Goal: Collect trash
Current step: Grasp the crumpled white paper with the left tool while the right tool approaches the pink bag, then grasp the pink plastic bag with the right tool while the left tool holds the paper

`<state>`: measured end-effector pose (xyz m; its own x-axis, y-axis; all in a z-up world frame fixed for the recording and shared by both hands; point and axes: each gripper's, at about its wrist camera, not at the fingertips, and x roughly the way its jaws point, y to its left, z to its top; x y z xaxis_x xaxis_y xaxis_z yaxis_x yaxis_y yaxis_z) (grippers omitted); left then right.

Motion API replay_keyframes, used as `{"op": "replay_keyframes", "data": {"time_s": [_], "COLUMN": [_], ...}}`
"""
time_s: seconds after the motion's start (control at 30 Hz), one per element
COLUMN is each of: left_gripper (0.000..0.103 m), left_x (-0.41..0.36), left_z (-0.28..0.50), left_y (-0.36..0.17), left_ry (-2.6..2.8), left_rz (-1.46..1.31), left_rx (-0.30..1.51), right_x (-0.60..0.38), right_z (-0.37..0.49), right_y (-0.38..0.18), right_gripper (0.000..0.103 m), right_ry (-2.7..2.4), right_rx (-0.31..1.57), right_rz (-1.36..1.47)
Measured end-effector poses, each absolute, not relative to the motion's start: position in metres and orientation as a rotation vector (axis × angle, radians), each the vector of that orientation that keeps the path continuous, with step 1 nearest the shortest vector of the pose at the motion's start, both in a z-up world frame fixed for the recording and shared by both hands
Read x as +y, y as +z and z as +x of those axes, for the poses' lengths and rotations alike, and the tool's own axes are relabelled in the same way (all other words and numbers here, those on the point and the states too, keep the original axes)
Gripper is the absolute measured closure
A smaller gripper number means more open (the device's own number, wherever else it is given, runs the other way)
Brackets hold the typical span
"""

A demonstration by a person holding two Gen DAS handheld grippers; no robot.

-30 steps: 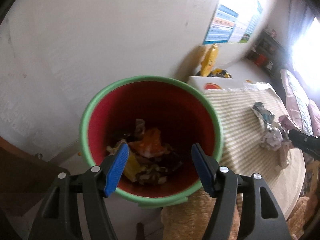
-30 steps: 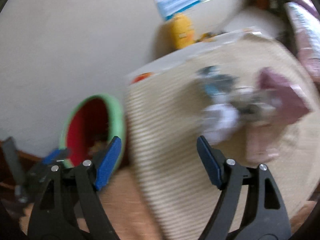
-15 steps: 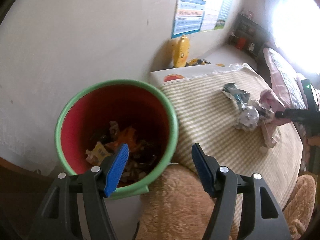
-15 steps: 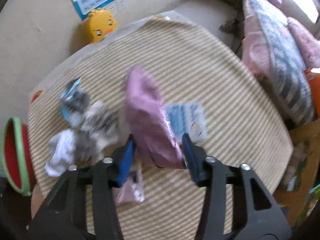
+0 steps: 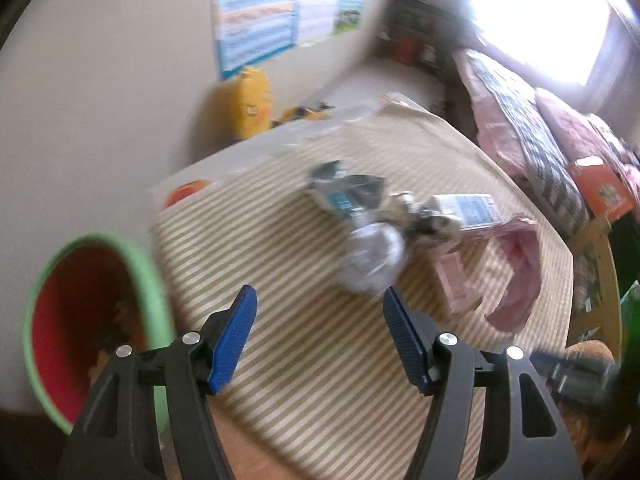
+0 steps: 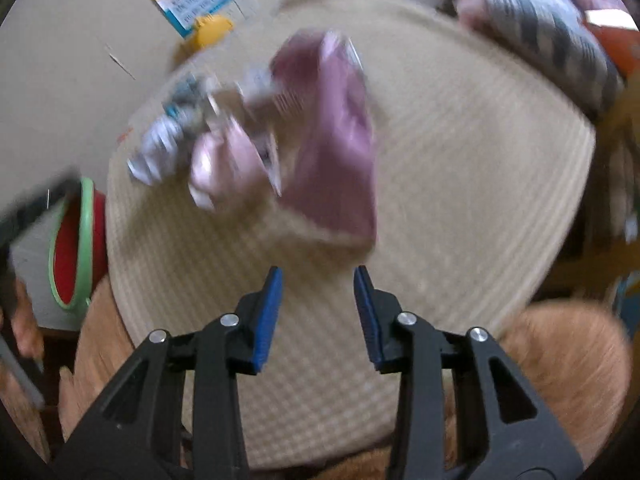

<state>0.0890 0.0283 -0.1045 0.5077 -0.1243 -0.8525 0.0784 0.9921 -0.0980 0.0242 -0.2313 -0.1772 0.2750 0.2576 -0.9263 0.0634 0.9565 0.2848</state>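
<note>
Trash lies in a loose cluster on the striped table mat [image 5: 304,364], and every position below is given relative to that mat. At the mat's middle sit a crumpled white wad [image 5: 372,260], a blue-and-black wrapper [image 5: 344,192] on its far side, and a pink bag [image 6: 336,148] toward the window side. The bin [image 5: 86,332], red inside with a green rim, stands off the mat's wall-side edge and already holds scraps.

Left gripper [image 5: 318,340] hovers above the mat's near part, jaws well apart and empty; the white wad lies just ahead of its fingertips, slightly toward the window side, and is the nearest piece.

Right gripper [image 6: 318,312] hangs over the mat's near edge. Its jaws are closing, with a narrow gap showing and nothing between them; the pads touch nothing. The pink bag lies ahead of it, apart from the tips, its long axis running roughly away from the gripper. Blur limits finer detail.

Judgement: the left claw is better placed for the wad, the right for the bag.
</note>
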Motion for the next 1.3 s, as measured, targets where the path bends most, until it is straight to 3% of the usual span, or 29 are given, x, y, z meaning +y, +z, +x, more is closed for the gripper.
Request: {"op": "replay_keyframes", "data": {"time_s": [0.17,0.27,0.3,0.37,0.4,0.53,1.0,1.13,1.3], "left_gripper": [0.040,0.041,0.041,0.045,0.057,0.067,0.067,0.067,0.066], "left_x": [-0.010,-0.021,-0.023,-0.022,-0.020,-0.009,0.028,0.025,0.027], "left_z": [0.122,0.137,0.142,0.145,0.146,0.142,0.042,0.033,0.033], "left_y": [-0.127,-0.147,-0.155,-0.165,-0.170,-0.172,-0.096,-0.085,-0.075], "left_ry": [-0.149,-0.126,-0.110,-0.095,-0.097,-0.097,-0.117,-0.104,-0.115], "left_rz": [0.005,0.025,0.035,0.029,0.009,-0.041,-0.114,-0.048,-0.041], "left_rx": [1.080,1.143,1.168,1.205,1.228,1.232,1.050,1.009,0.978], "right_x": [-0.236,-0.237,-0.240,-0.245,-0.247,-0.250,-0.272,-0.281,-0.285], "right_z": [0.021,0.020,0.021,0.020,0.019,0.020,0.032,0.056,0.090], "right_y": [-0.175,-0.180,-0.179,-0.176,-0.175,-0.176,-0.149,-0.150,-0.163], "right_gripper": [0.065,0.057,0.049,0.039,0.038,0.037,0.029,0.022,0.022], "right_ry": [0.139,0.143,0.141,0.140,0.141,0.128,0.035,-0.006,-0.036], "right_rx": [1.263,1.277,1.273,1.251,1.246,1.250,1.131,1.129,1.164], "right_rz": [0.314,0.328,0.340,0.369,0.378,0.388,0.391,0.407,0.436]}}
